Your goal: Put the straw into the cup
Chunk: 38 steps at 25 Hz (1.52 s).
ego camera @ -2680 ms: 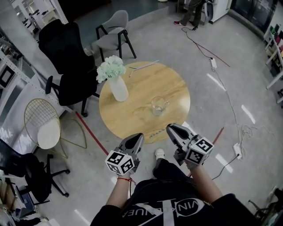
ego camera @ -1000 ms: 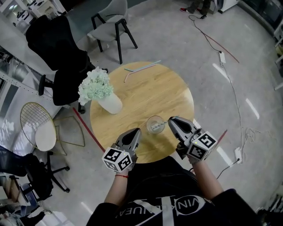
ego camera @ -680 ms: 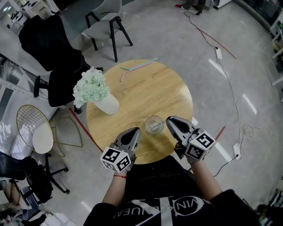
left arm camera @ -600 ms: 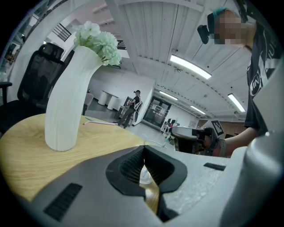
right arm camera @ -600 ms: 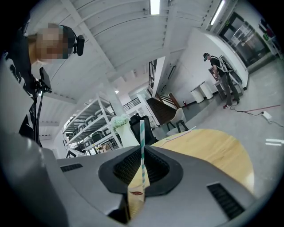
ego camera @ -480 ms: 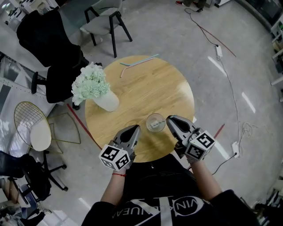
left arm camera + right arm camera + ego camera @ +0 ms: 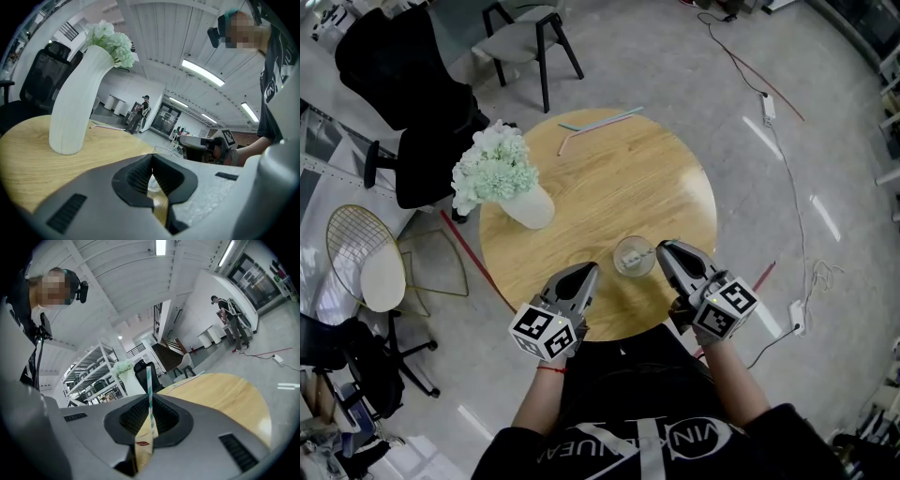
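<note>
Right gripper (image 7: 148,423) clamps striped straw (image 7: 149,386), frame center. Left gripper (image 7: 151,177) jaws together, empty. Cup (image 7: 634,256) between both.

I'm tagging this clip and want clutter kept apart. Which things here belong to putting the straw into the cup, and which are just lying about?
Belong to the job:
- striped straw, pinched in the right tool
- glass cup
- round table under the cup

Just lying about:
- white vase of flowers
- loose straws at the table's far edge
- black chair
</note>
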Each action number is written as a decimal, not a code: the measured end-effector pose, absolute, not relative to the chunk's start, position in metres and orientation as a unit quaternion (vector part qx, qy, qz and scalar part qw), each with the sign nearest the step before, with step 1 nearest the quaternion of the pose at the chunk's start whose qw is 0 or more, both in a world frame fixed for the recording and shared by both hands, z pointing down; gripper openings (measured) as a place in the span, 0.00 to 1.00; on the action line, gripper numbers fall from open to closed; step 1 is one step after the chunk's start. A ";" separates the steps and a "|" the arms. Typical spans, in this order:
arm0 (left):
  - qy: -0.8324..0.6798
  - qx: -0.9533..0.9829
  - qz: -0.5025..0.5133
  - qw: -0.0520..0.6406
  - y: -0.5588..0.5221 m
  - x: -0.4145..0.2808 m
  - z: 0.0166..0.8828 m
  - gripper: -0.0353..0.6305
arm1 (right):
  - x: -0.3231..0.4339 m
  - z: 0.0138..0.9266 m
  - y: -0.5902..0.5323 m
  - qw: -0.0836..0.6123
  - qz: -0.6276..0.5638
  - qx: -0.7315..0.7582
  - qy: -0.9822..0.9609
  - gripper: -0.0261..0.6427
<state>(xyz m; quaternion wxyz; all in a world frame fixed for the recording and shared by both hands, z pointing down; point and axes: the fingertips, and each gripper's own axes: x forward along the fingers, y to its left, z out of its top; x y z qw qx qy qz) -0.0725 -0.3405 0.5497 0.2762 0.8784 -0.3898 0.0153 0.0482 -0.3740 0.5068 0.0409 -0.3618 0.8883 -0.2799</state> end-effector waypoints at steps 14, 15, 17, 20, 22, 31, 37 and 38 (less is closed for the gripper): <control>-0.390 0.875 0.004 0.285 -0.339 -0.068 0.554 0.06 | 0.055 0.513 -0.381 0.047 -0.290 -0.375 0.879 0.07; -0.391 0.875 0.004 0.286 -0.338 -0.068 0.554 0.06 | 0.055 0.513 -0.381 0.046 -0.290 -0.375 0.879 0.07; -0.391 0.875 0.004 0.286 -0.338 -0.069 0.554 0.06 | 0.054 0.513 -0.380 0.044 -0.289 -0.376 0.879 0.07; -0.392 0.874 0.003 0.286 -0.337 -0.070 0.553 0.06 | 0.054 0.514 -0.379 0.039 -0.287 -0.375 0.880 0.07; -0.392 0.874 0.003 0.286 -0.337 -0.071 0.553 0.06 | 0.054 0.515 -0.379 0.039 -0.287 -0.375 0.881 0.07; -0.391 0.874 0.006 0.288 -0.334 -0.069 0.556 0.06 | 0.052 0.526 -0.369 0.009 -0.295 -0.367 0.882 0.24; -0.390 0.875 0.010 0.287 -0.332 -0.068 0.555 0.06 | 0.055 0.533 -0.358 -0.017 -0.301 -0.360 0.883 0.31; -0.391 0.875 0.009 0.286 -0.332 -0.069 0.554 0.06 | 0.054 0.532 -0.355 -0.024 -0.296 -0.357 0.886 0.31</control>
